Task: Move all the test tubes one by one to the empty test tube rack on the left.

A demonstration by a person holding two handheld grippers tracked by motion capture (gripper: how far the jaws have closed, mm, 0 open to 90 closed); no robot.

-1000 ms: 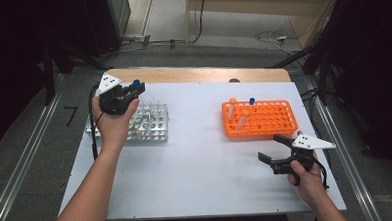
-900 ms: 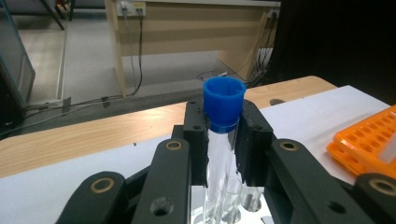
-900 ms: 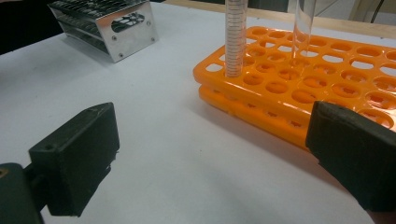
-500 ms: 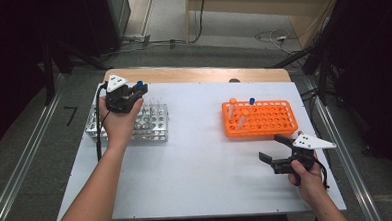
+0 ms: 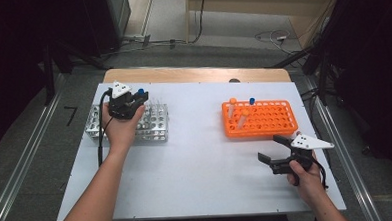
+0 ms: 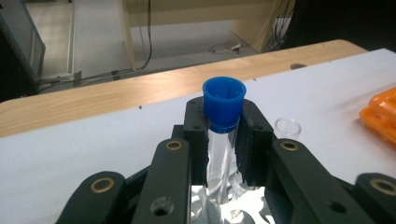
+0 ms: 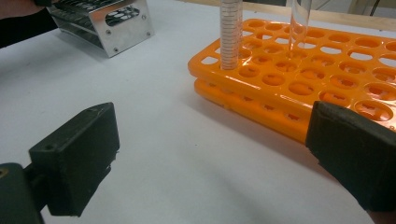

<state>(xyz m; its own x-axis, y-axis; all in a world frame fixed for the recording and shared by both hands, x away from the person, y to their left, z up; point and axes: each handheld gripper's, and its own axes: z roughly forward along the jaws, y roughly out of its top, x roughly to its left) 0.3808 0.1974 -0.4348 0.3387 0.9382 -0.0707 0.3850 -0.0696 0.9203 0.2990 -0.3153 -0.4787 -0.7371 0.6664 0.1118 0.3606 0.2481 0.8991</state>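
Over the shiny metal test-tube rack (image 5: 152,123) at table left: left gripper (image 5: 133,99) clamped on a clear plastic tube with a blue cap (image 6: 223,103), held upright, lower end just among the rack's holes (image 6: 219,205). Probably mid-insertion into the rack. Next: line up with one hole, lower straight, then release. Near the orange plastic tube rack (image 7: 299,74), right gripper (image 7: 212,154) wide open, holding nothing, resting low over the white tabletop (image 5: 207,175).
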